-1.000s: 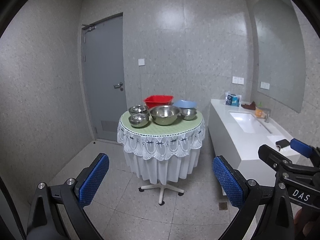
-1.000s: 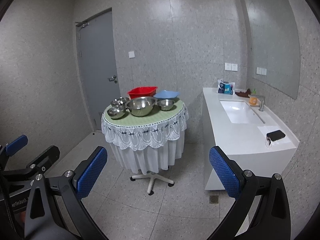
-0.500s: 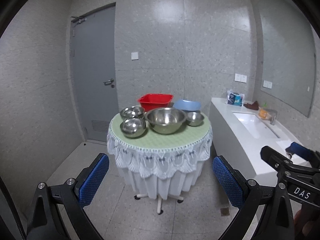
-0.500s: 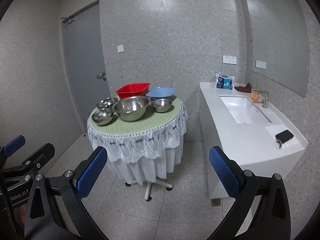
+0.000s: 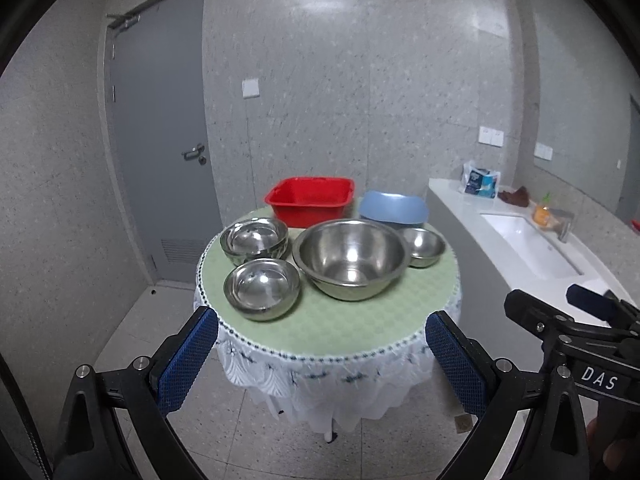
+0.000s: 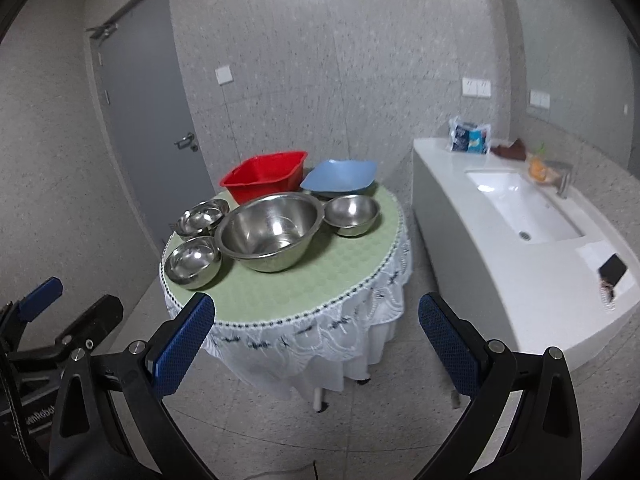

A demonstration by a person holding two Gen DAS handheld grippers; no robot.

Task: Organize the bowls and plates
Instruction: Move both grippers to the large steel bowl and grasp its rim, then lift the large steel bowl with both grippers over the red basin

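A round table [image 5: 332, 328] with a green cloth holds a large steel bowl [image 5: 351, 258], a small steel bowl [image 5: 262, 287] at front left, stacked small steel bowls [image 5: 255, 239] behind it, another small steel bowl [image 5: 423, 245] at right, a red basin [image 5: 310, 200] and a blue dish [image 5: 393, 208] at the back. The same table [image 6: 288, 300] and large bowl [image 6: 271, 236] show in the right wrist view. My left gripper [image 5: 322, 354] and right gripper [image 6: 316, 340] are both open and empty, short of the table's near edge.
A white counter [image 6: 520, 280] with a sink [image 6: 524, 210] stands right of the table, with a dark phone [image 6: 612, 270] on its near end. A grey door [image 5: 160, 152] is at the back left. Tiled floor lies around the table.
Both grippers have moved closer to the table, which now fills more of each view. Both stay open and empty.
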